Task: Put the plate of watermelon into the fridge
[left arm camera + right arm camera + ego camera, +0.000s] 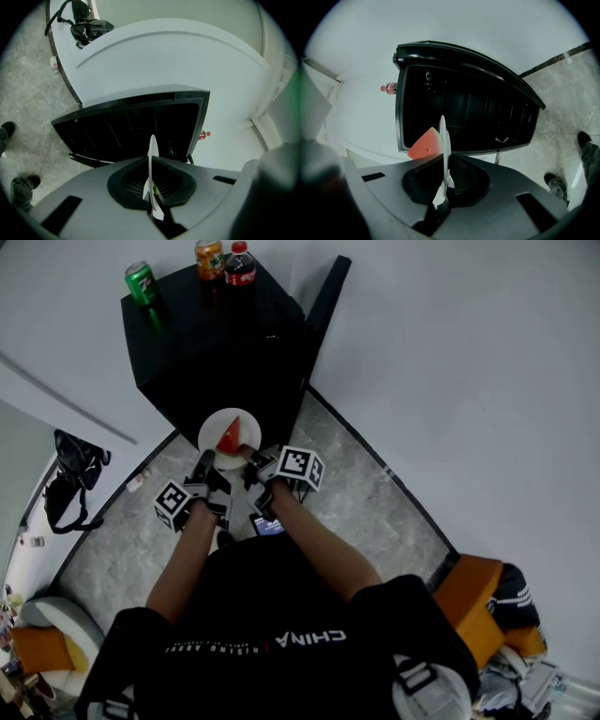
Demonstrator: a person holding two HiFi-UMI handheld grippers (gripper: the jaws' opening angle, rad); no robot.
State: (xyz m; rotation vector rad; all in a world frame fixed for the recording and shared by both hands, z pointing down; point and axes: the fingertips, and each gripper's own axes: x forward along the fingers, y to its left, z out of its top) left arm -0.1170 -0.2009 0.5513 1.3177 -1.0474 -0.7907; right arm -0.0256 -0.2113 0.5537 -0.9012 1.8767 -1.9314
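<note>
A person stands over a small black fridge [220, 352] with its door open. They hold a white plate [217, 430] carrying a red watermelon slice [230, 437] just in front of the dark interior, above the stone floor [375, 493]. The plate is pinched only at its near rim, from two sides. If the hands fail to move together, or one dips, the plate could tilt and the wedge slide off. The far rim could also knock the fridge frame or a shelf on the way in. A jolt might shake the green can [141, 282] and cola bottle [241, 263] standing on top. The left hand-held gripper [208, 463] has its jaws nearly together, clamped on the thin plate rim, which stands edge-on between them. The right hand-held gripper [251, 457] is likewise closed on the rim, with the watermelon just beyond its jaws.
</note>
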